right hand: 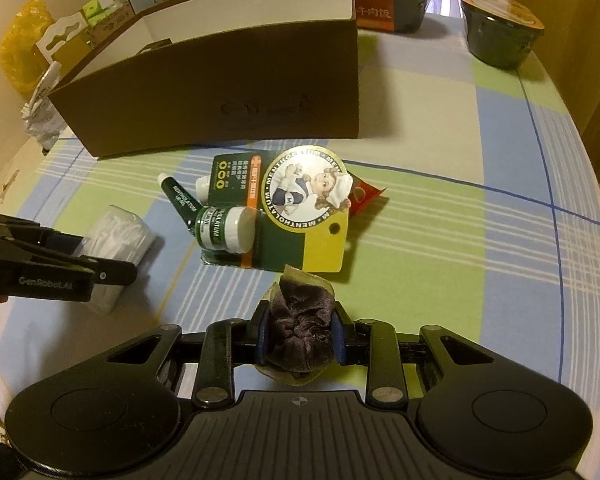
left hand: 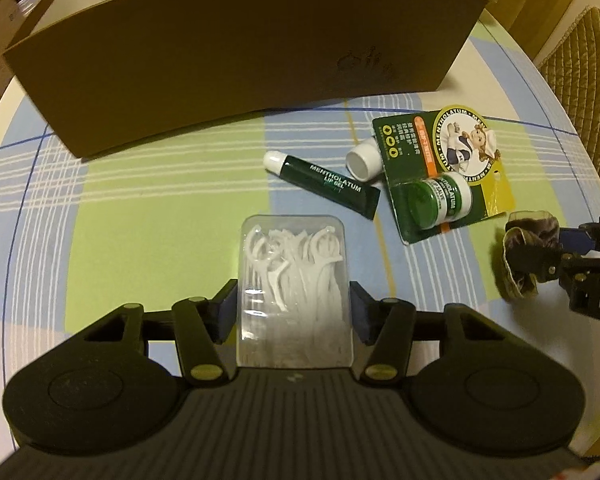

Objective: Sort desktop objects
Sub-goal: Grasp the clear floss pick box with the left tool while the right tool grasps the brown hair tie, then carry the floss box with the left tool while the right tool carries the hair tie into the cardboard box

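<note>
A clear box of white floss picks [left hand: 294, 264] lies on the plaid tablecloth, and my left gripper [left hand: 294, 314] is shut on it, one blue pad against each long side. In the right wrist view the same box [right hand: 118, 236] sits between the left gripper's fingers [right hand: 112, 274]. My right gripper [right hand: 300, 336] is shut on a dark velvet scrunchie [right hand: 302, 320] with a pale edge, just above the cloth. A green lip gel tube [left hand: 324, 186], a white cap [left hand: 362, 160] and a carded green jar [left hand: 440, 192] lie between the grippers and the brown cardboard box [left hand: 240, 60].
The open cardboard box [right hand: 220, 92] stands at the back, white inside. A red packet [right hand: 366, 196] pokes out from under the card. Two instant-food bowls [right hand: 392, 4] [right hand: 500, 28] sit at the far right. A yellow bag [right hand: 24, 48] and cartons crowd the back left. A chair [left hand: 580, 80] stands beyond the table's right edge.
</note>
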